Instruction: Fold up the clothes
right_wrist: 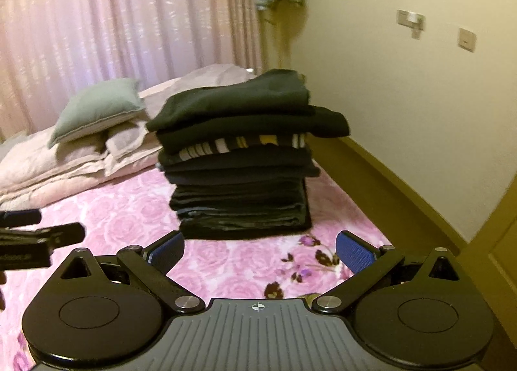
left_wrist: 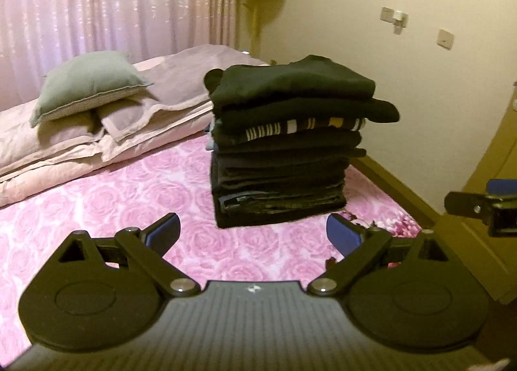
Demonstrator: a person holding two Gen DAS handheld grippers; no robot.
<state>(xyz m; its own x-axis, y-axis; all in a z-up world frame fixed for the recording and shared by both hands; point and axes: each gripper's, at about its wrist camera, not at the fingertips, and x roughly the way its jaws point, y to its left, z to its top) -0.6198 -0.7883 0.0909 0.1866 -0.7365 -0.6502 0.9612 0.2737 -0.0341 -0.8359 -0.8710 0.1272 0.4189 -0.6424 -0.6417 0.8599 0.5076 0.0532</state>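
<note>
The stack of folded clothes (left_wrist: 290,141) is being faced head-on, just beyond the empty, spread left gripper (left_wrist: 252,235) and right gripper (right_wrist: 260,251); neither seems nearer.

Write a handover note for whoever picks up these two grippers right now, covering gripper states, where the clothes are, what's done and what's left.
Left gripper: open, empty, above the pink rose-patterned bedspread.
Right gripper: open, empty, beside it over the same bedspread.
Clothes: tall stack of folded dark garments on the bed near the wall side, one striped piece in the upper half.
Done: everything visible is folded and stacked.
Left: no unfolded garment shows in either view; check outside the frames. The upper layers overhang, so add to the stack gently.
</note>
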